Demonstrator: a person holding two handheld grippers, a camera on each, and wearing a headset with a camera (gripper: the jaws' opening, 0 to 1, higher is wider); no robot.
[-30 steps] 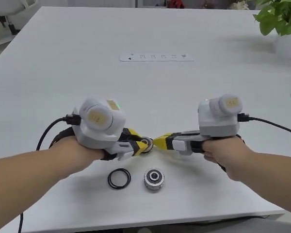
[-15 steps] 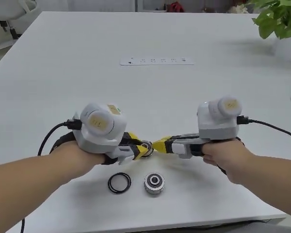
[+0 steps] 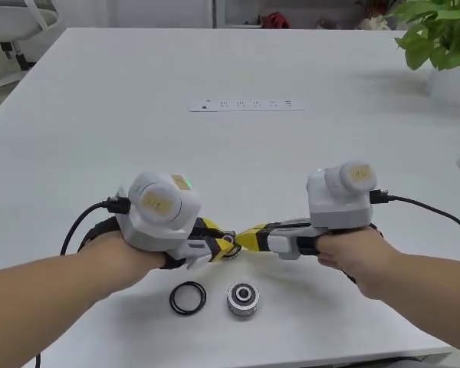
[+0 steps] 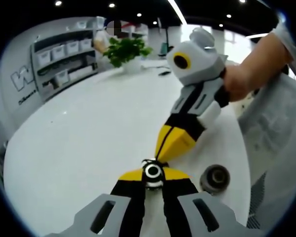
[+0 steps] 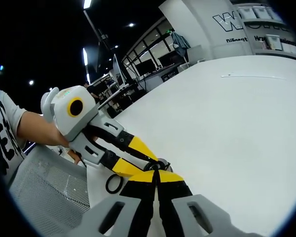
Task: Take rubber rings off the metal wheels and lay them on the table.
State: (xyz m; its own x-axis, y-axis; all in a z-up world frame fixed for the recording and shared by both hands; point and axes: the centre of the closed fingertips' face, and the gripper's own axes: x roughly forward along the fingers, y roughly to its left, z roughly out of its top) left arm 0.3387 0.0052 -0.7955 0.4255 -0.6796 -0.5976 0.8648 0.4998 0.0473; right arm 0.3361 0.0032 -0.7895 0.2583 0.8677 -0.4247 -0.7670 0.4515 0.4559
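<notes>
Held wheel: small metal wheel pinched in the left tool, just above the surface.
Right tool: jaws pressed together at the wheel's rim — whether rubber is caught there cannot be told.
Step in hand: likely peeling a ring; hold firm on the left, draw the right tips straight off.
On the surface: loose rubber ring beside a second wheel.
Views: left gripper view shows the second wheel — right gripper view, the loose ring.

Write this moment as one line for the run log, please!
left hand-held gripper: shut on metal wheel | right hand-held gripper: shut, tips at same wheel | table: rubber rings beside another wheel
</notes>
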